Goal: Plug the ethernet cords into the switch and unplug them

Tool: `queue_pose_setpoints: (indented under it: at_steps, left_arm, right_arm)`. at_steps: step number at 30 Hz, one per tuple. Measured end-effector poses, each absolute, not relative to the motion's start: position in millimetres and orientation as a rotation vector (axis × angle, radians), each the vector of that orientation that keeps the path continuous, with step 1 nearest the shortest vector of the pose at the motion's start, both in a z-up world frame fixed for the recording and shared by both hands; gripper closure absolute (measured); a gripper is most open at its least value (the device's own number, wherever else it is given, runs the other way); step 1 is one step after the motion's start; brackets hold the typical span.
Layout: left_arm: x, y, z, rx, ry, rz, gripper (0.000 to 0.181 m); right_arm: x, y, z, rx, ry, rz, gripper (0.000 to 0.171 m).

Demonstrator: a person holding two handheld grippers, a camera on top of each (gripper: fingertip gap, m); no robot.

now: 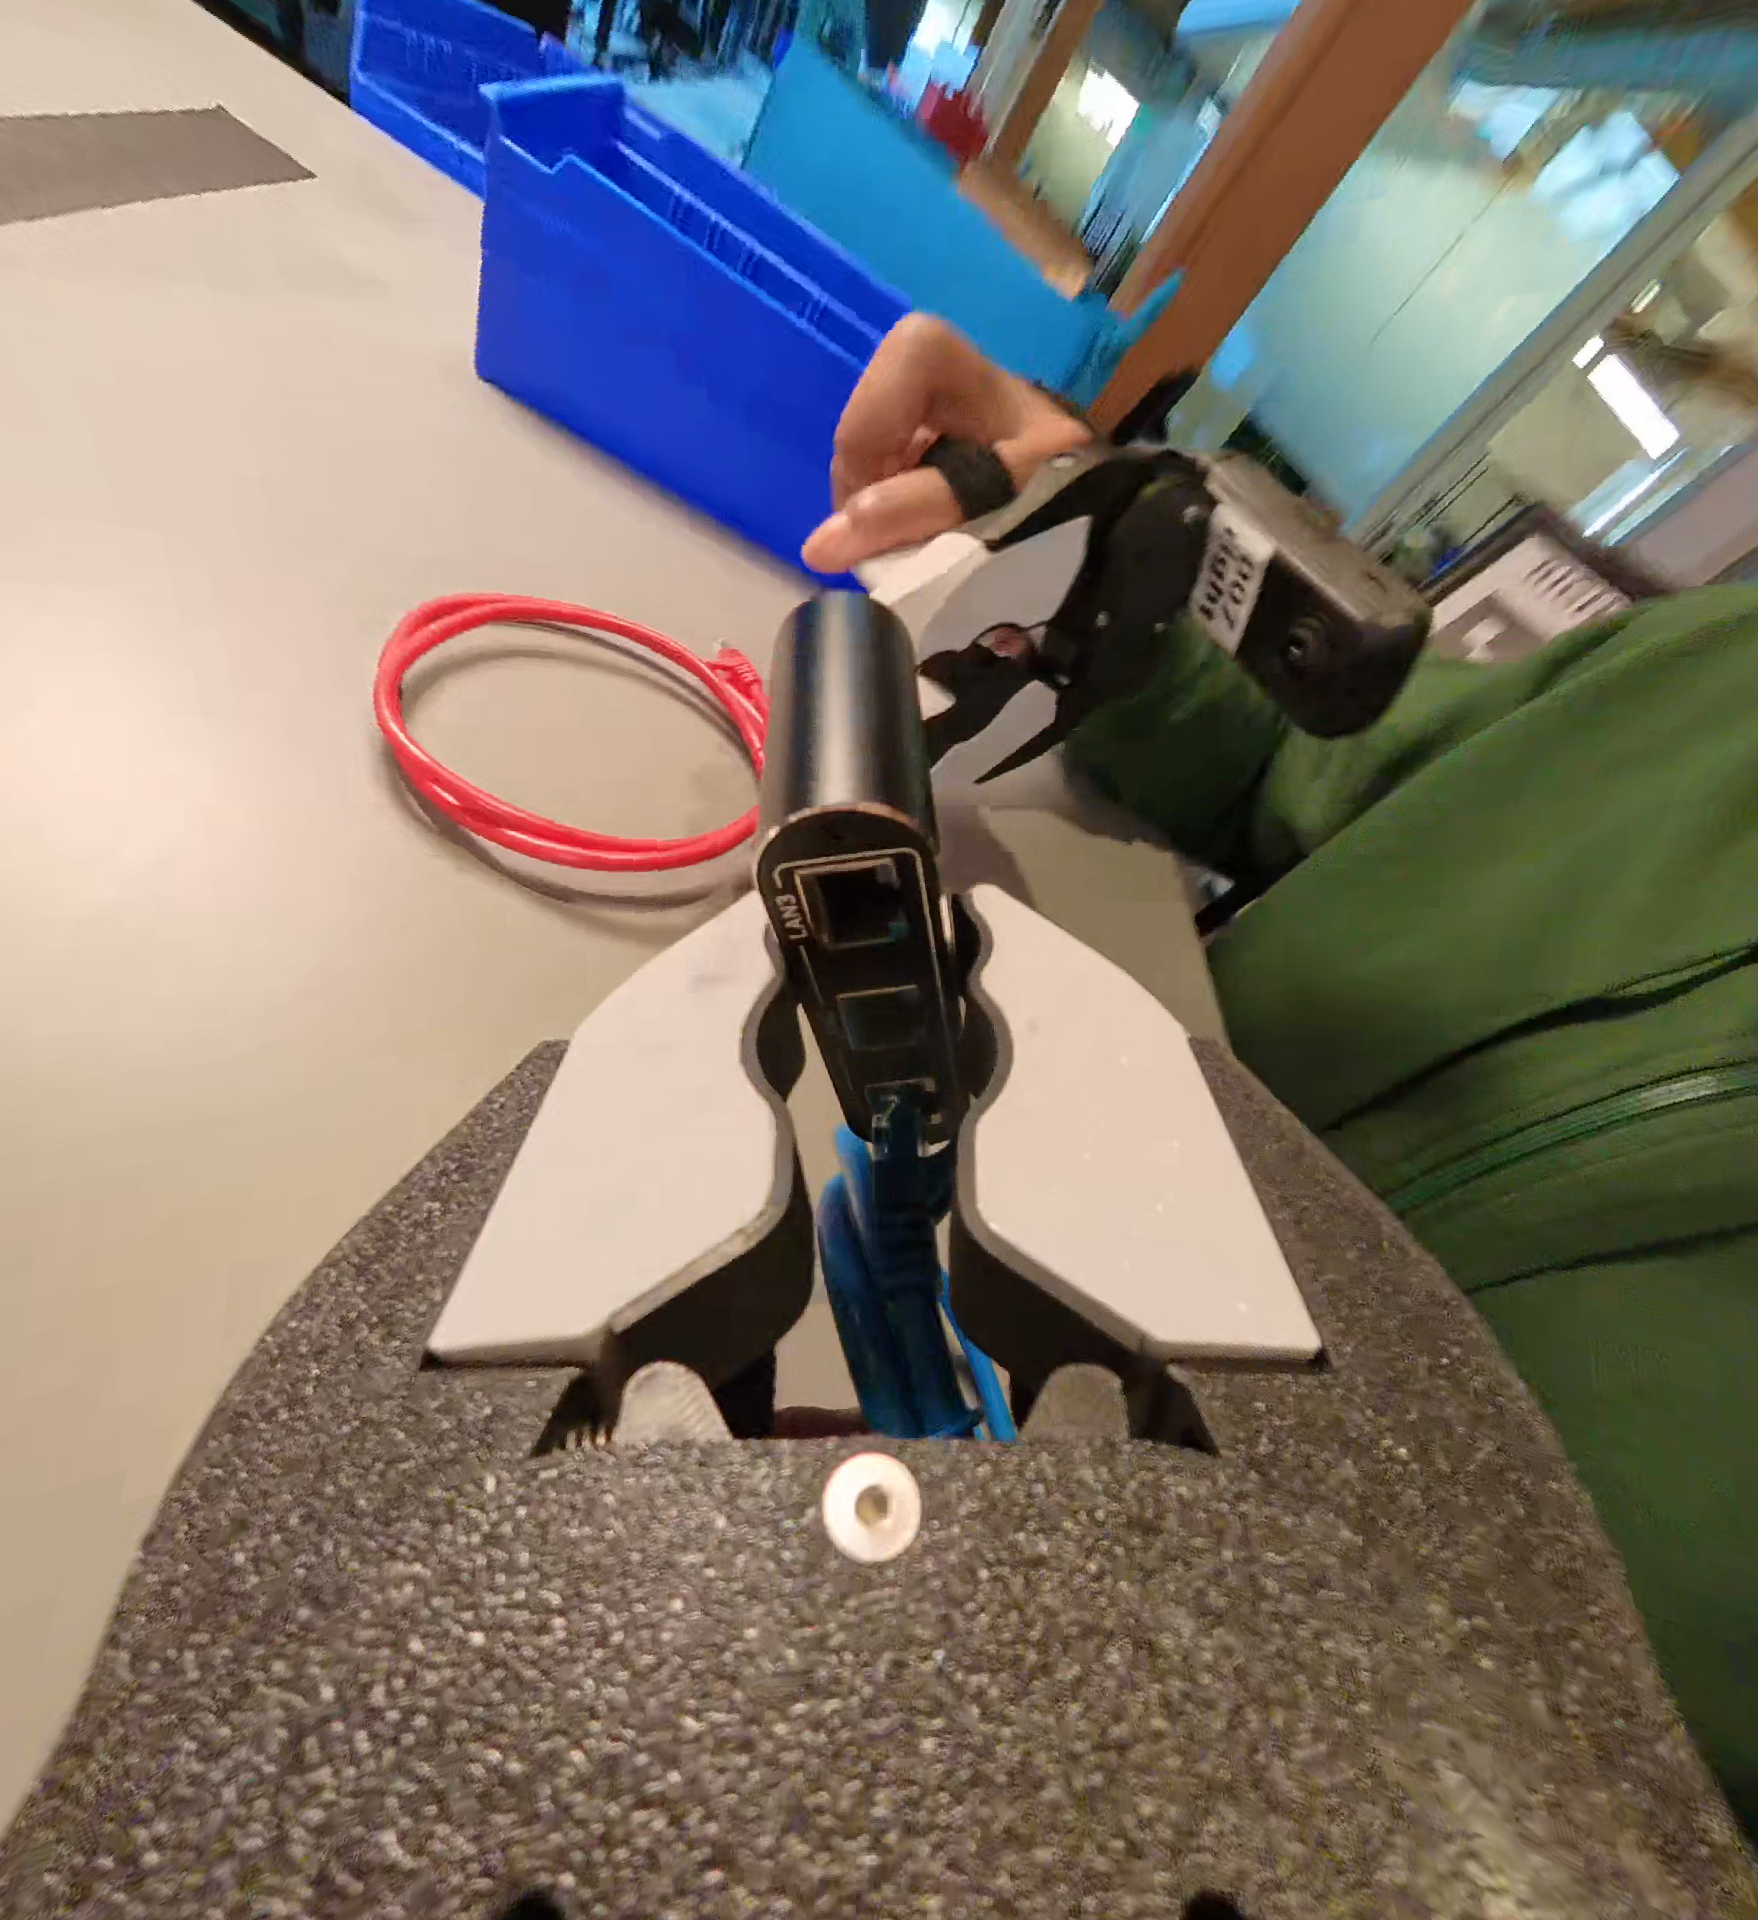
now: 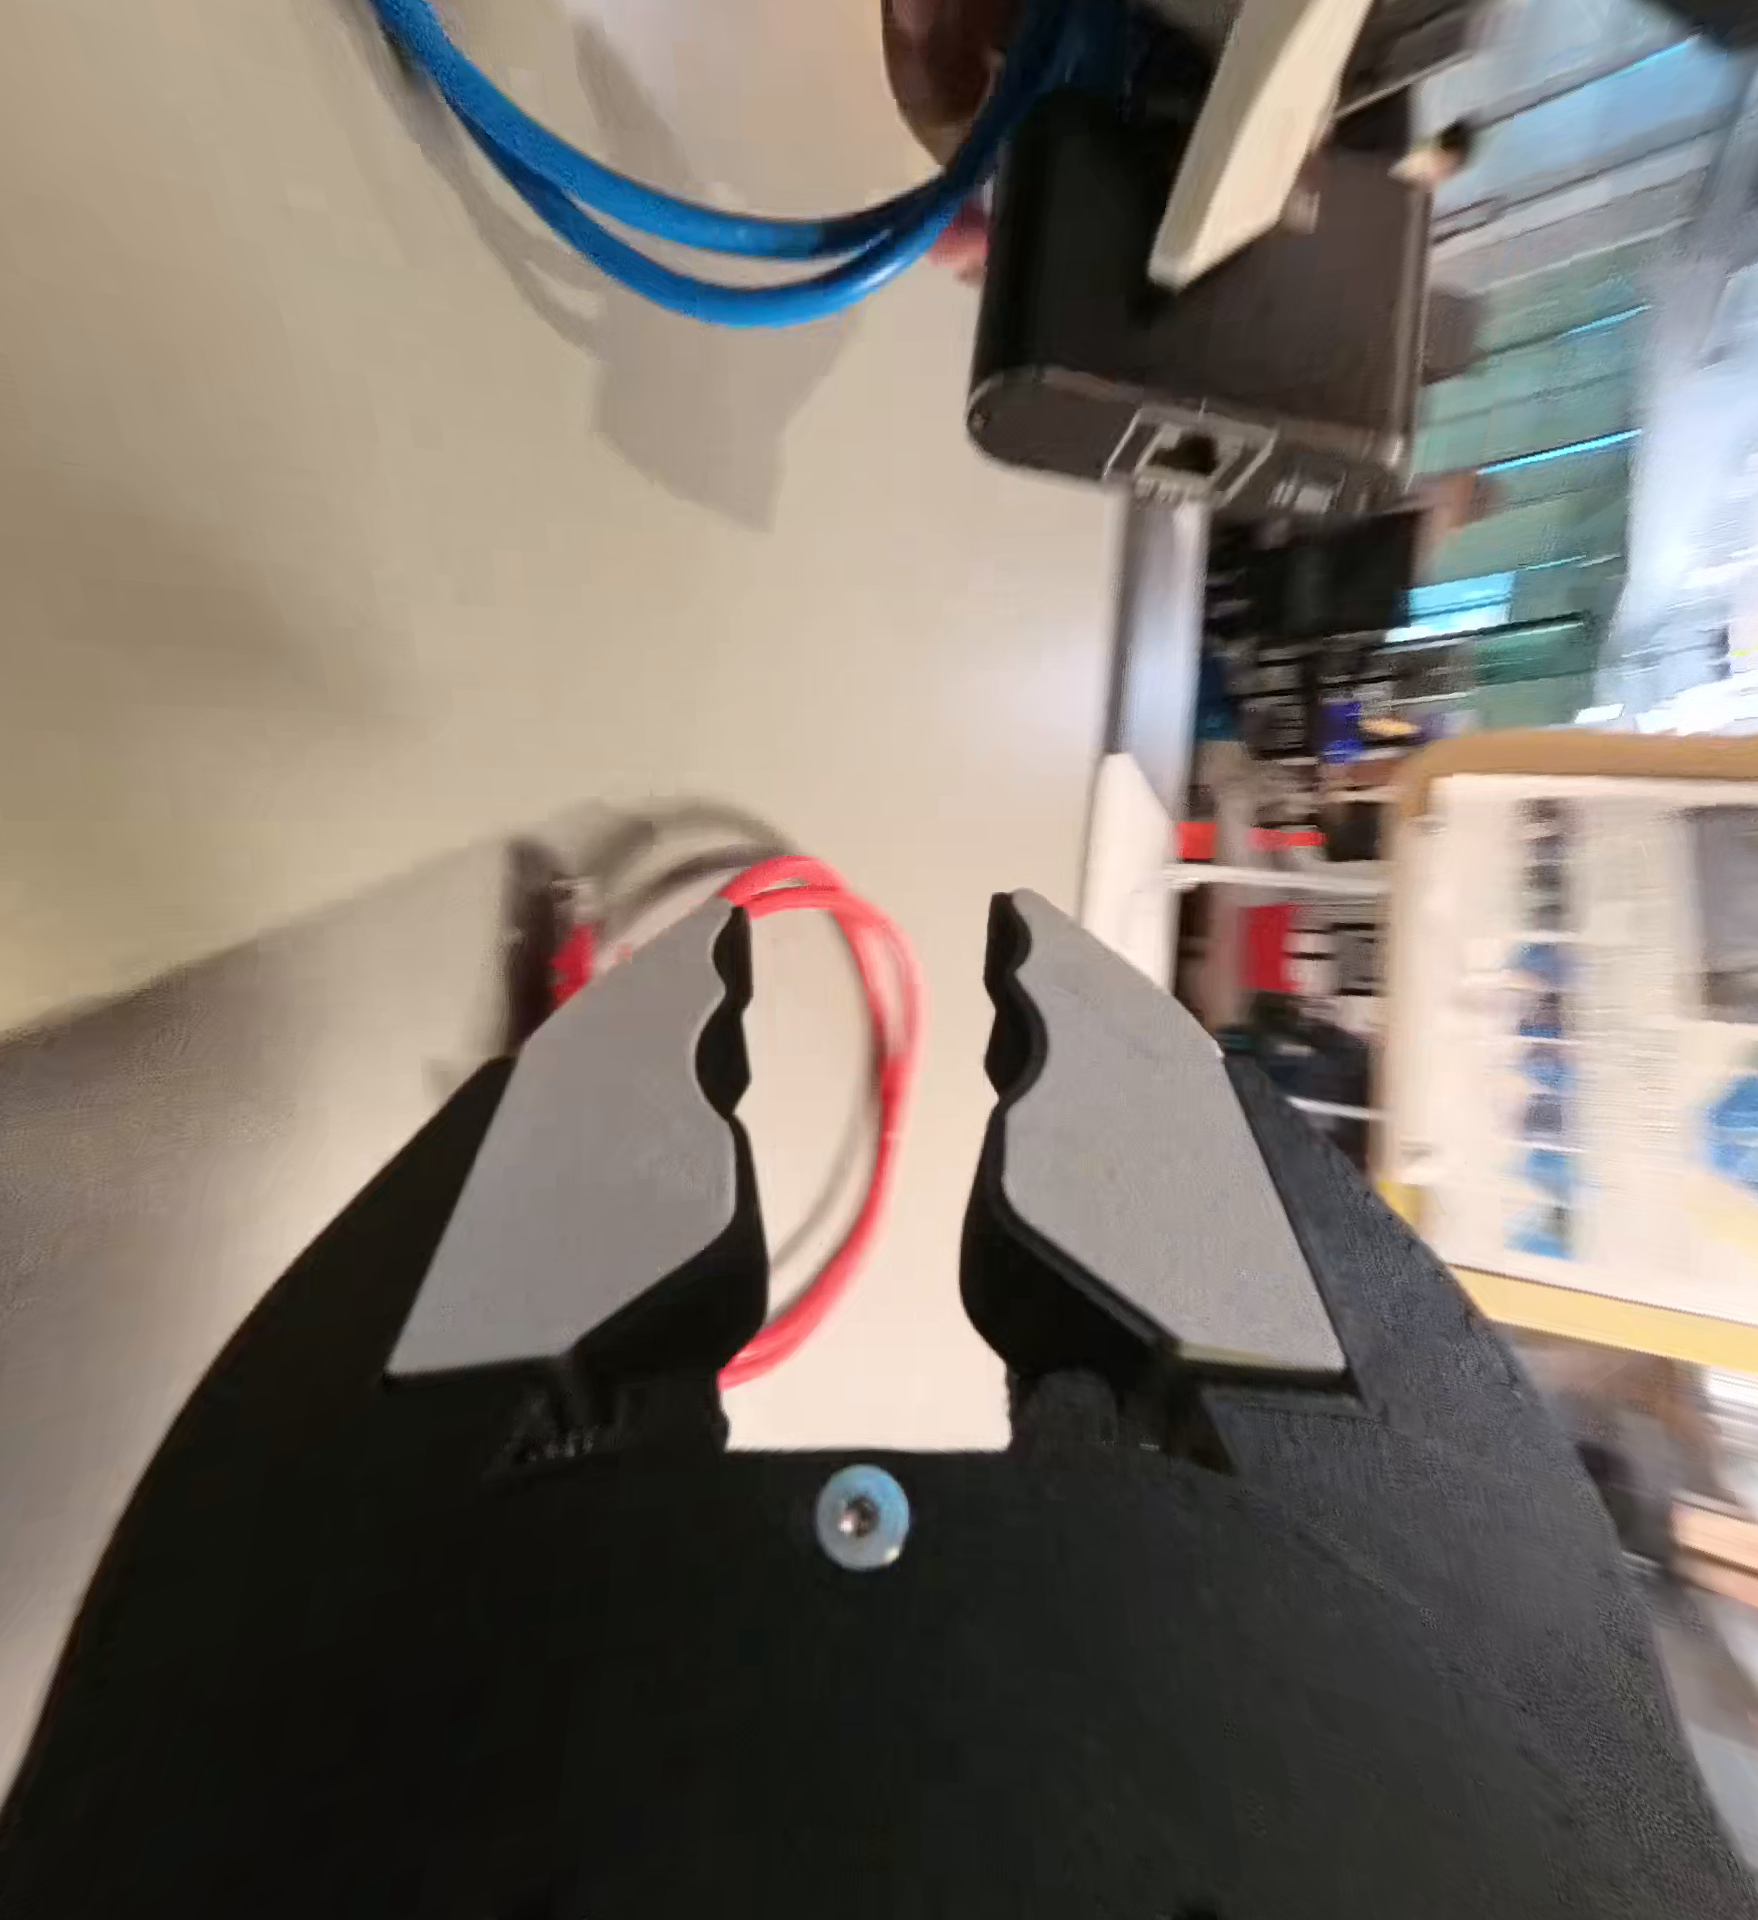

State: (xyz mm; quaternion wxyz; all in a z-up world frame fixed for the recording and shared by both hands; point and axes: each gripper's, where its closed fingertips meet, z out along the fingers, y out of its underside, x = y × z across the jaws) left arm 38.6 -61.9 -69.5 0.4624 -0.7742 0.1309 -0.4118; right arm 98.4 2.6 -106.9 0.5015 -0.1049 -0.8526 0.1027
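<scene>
Switch (image 1: 859,894) clamped in left gripper (image 1: 870,997), long axis pointing away.

Left gripper (image 1: 870,997): grey fingers (image 1: 667,1132) closed, clamping from both sides. Right gripper (image 2: 870,935): fingers (image 2: 605,1122) parted with a clear gap, nothing between them; in the left wrist view it is held aloft by a bare hand (image 1: 932,436), index finger extended along it.

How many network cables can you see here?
2. A red cable lies coiled on the table; a blue cable is plugged into the switch held by the left tool.
</scene>
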Motion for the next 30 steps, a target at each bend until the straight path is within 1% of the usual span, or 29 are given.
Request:
queue_pose_setpoints:
  at_steps: [1,4,7,8,16,17,23,27,30]
  left_arm:
    - [36.3,-63.6,-73.8,-1.886,0.29,-1.058,0.154]
    - [36.0,-66.5,-94.7,-1.919,0.257,-1.106,0.154]
    - [43.7,-67.6,-110.9,-1.958,0.288,-1.1,0.154]
    - [47.1,-67.7,-115.5,-1.973,0.3,-1.096,0.154]
    - [63.6,-70.4,-124.8,-2.021,0.305,-1.141,0.154]
    - [65.1,-70.9,-125.7,-2.026,0.298,-1.152,0.154]
    - [69.1,-67.2,-130.9,-2.06,0.257,-1.136,0.154]
    - [69.5,-67.0,-130.1,-2.052,0.246,-1.154,0.155]
    - [69.4,-67.3,-129.9,-2.049,0.245,-1.161,0.155]
  right_arm:
    - [104.0,4.2,-111.9,-0.317,-2.118,0.334,0.129]
    - [122.3,2.9,-121.7,-0.475,-2.295,0.565,0.146]
    - [131.3,-1.1,-128.0,-0.542,-2.411,0.664,0.159]
    - [131.3,-3.3,-129.3,-0.544,-2.43,0.68,0.161]
    - [124.4,10.1,-163.4,-0.591,-2.598,0.481,0.156]
    - [122.9,12.2,-166.2,-0.6,-2.6,0.461,0.152]
    - [114.5,15.8,-170.7,-0.605,-2.546,0.424,0.15]
    - [108.0,18.9,-171.6,-0.612,-2.498,0.38,0.155]
    - [106.7,19.8,-169.3,-0.594,-2.48,0.359,0.147]
